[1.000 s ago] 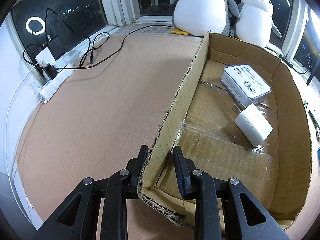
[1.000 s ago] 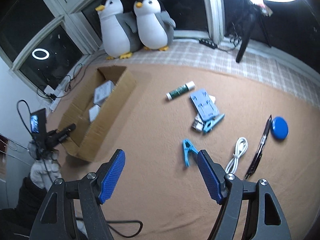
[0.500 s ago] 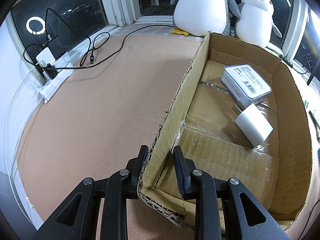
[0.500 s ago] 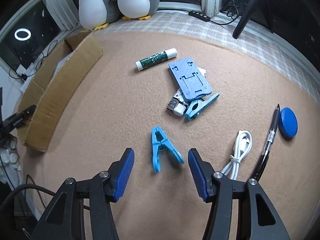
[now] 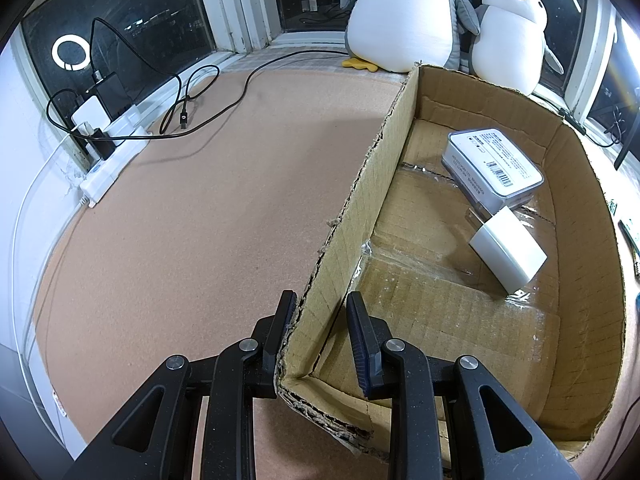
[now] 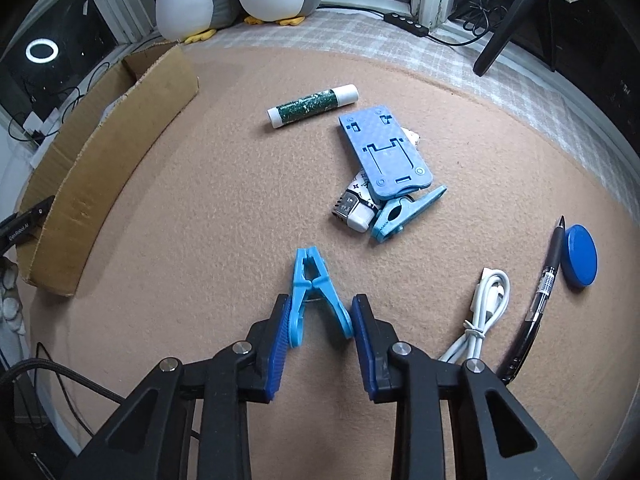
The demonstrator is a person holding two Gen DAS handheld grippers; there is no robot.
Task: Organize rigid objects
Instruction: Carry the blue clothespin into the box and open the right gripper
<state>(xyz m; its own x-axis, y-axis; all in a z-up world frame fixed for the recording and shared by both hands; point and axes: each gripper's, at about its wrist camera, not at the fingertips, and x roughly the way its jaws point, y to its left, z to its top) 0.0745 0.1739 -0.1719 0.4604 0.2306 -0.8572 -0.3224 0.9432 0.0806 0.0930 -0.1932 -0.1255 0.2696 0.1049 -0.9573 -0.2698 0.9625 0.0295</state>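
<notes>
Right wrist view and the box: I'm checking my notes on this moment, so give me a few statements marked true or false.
1. The right gripper has its jaws on either side of a light blue clip. True.
2. The cardboard box is empty. False: it holds a grey case and a white charger.
3. The left gripper straddles the box's side wall. True.
4. The glue stick stands upright. False: it lies on its side.
5. The pen lies beside a blue disc. True.
</notes>
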